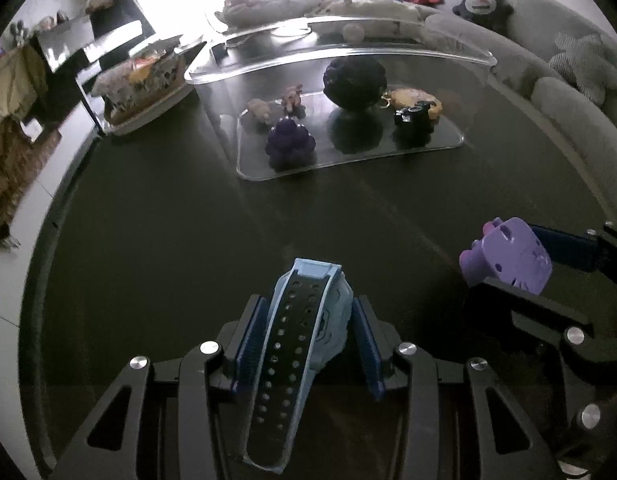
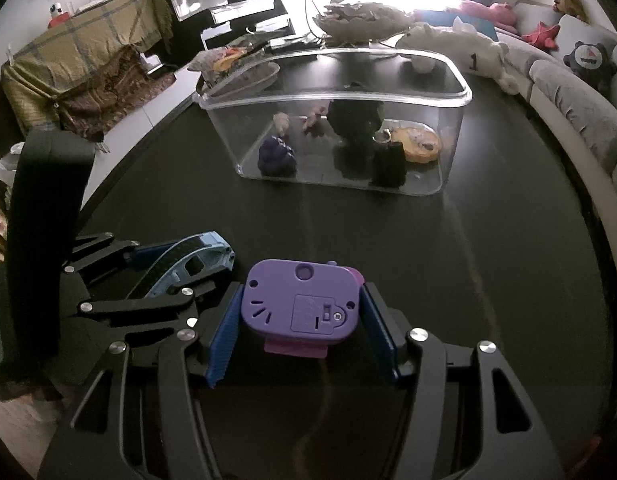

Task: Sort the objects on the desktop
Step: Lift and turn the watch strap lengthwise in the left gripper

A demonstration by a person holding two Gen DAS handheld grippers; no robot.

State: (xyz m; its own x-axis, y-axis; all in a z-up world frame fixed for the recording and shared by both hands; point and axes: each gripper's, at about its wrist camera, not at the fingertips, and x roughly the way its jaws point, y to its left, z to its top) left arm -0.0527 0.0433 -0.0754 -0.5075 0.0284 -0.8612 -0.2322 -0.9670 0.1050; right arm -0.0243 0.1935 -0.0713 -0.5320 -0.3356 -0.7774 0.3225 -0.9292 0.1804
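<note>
My left gripper (image 1: 306, 320) is shut on a light blue watch (image 1: 304, 320) with a black perforated strap, held above the dark table. It also shows at the left of the right wrist view (image 2: 196, 258). My right gripper (image 2: 302, 320) is shut on a purple toy clock (image 2: 302, 300), back side facing the camera. The clock also shows at the right of the left wrist view (image 1: 508, 256). A clear plastic bin (image 2: 448, 80) stands ahead on the table and holds a purple grape toy (image 2: 276, 156), a dark ball (image 2: 356, 114) and other small toys.
The table (image 2: 488, 260) is dark and glossy. A dish with shells (image 1: 140, 84) stands left of the bin. A grey sofa (image 2: 580, 112) with plush toys curves along the right. A white decorative bowl (image 2: 360, 20) stands behind the bin.
</note>
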